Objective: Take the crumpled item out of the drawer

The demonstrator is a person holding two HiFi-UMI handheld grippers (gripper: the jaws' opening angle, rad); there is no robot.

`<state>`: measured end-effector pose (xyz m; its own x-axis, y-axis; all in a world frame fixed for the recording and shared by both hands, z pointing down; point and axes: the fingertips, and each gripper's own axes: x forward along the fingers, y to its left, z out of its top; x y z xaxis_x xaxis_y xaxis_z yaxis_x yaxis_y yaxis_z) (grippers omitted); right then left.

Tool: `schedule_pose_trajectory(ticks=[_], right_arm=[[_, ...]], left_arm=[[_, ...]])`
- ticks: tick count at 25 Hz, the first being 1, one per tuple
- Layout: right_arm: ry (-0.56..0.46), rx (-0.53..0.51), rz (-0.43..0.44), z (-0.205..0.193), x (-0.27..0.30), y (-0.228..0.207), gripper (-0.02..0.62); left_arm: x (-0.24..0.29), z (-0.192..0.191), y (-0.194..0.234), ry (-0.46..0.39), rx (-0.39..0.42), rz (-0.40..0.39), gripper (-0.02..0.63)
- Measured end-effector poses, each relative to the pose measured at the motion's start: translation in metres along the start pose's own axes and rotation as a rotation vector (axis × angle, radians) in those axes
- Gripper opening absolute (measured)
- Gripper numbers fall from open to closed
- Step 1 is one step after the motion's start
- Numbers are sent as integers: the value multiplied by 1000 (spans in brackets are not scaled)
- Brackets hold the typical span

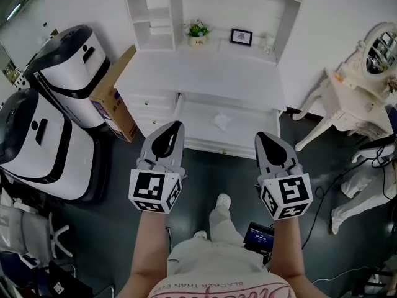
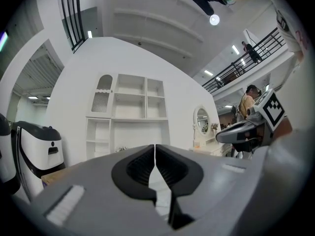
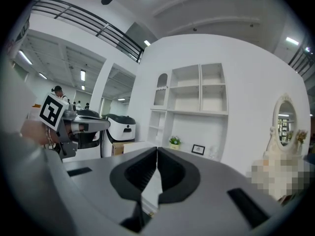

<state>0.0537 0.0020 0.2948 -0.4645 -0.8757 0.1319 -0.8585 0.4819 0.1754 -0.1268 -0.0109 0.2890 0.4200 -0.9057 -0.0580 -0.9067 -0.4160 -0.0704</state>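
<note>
A white desk with a hutch stands ahead, and its middle drawer is pulled open. A crumpled white item lies inside the drawer near its middle. My left gripper is held level in front of the drawer's left end, short of it. Its jaws meet tip to tip with nothing between them. My right gripper is at the drawer's right front, also shut and empty. Neither gripper touches the drawer or the item.
Two large white-and-black machines and a cardboard box crowd the desk's left side. A white vanity table with a mirror stands at the right. Cables and a small device lie on the dark floor.
</note>
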Motion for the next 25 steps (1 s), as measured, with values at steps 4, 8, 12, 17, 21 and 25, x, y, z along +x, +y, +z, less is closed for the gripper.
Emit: schedule_pose_trajectory(ticks=[4, 8, 12, 17, 21, 25], right_arm=[[0, 1, 16, -2, 35, -24, 8], [-3, 13, 30, -7, 72, -55, 8], [5, 8, 55, -9, 110, -81, 8], [31, 10, 115, -15, 153, -112, 9], [52, 41, 178, -22, 182, -128, 178], [57, 63, 202, -30, 203, -144, 272]], left_arm=[[36, -6, 12, 7, 0, 16, 9], [77, -10, 21, -5, 17, 44, 9], [116, -17, 31, -1, 25, 65, 9], [160, -25, 42, 18, 10, 91, 9], [188, -33, 51, 35, -3, 126, 9], [210, -40, 56, 56, -9, 148, 9]])
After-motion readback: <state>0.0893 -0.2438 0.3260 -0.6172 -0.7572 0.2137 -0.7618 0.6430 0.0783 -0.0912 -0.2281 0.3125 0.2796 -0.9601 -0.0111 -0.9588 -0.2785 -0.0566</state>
